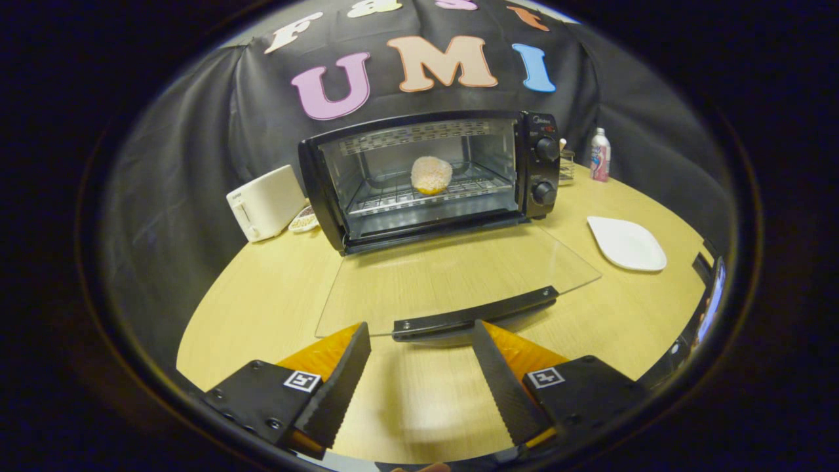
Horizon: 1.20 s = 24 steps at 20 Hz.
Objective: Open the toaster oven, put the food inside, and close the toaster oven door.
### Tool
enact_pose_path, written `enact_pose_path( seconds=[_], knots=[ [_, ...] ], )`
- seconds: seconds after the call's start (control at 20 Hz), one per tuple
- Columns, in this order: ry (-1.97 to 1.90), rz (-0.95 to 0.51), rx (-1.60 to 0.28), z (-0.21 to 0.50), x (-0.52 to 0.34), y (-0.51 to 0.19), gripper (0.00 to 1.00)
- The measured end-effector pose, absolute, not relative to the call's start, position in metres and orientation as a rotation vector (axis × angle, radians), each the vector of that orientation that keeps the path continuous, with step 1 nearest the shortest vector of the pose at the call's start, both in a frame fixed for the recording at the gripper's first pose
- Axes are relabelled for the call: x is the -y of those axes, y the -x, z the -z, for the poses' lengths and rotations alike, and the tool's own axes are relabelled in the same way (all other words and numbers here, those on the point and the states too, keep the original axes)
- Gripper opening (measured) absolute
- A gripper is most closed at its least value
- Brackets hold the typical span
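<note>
A black toaster oven (537,164) stands at the back of the wooden table, its glass door (452,275) folded down flat toward me. A round pale piece of food (430,175) lies on the wire rack inside. The door's dark handle bar (475,314) sits just ahead of my fingertips, a little above the table. My gripper (419,331) is open, its two fingers spread wide on either side of the handle's near edge, with nothing between them.
A white toaster (265,202) and a small dish (304,220) stand left of the oven. A white plate (626,244) lies on the table (262,295) to the right, with a bottle (600,155) and a small rack behind it.
</note>
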<state>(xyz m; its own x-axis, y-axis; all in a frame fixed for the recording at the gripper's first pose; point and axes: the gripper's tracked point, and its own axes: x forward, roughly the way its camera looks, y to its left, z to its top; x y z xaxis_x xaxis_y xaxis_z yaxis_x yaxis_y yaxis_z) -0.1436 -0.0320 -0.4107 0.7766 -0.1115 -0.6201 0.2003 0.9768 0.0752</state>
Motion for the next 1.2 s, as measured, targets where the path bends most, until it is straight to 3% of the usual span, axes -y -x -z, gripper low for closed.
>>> enact_pose_path(
  seconds=[0.55,1.2],
  knots=[
    [-0.093,0.13,-0.75,0.439,0.027,0.155,0.98],
    [-0.052,0.178,-0.703,0.421,0.05,0.148,0.97]
  ],
)
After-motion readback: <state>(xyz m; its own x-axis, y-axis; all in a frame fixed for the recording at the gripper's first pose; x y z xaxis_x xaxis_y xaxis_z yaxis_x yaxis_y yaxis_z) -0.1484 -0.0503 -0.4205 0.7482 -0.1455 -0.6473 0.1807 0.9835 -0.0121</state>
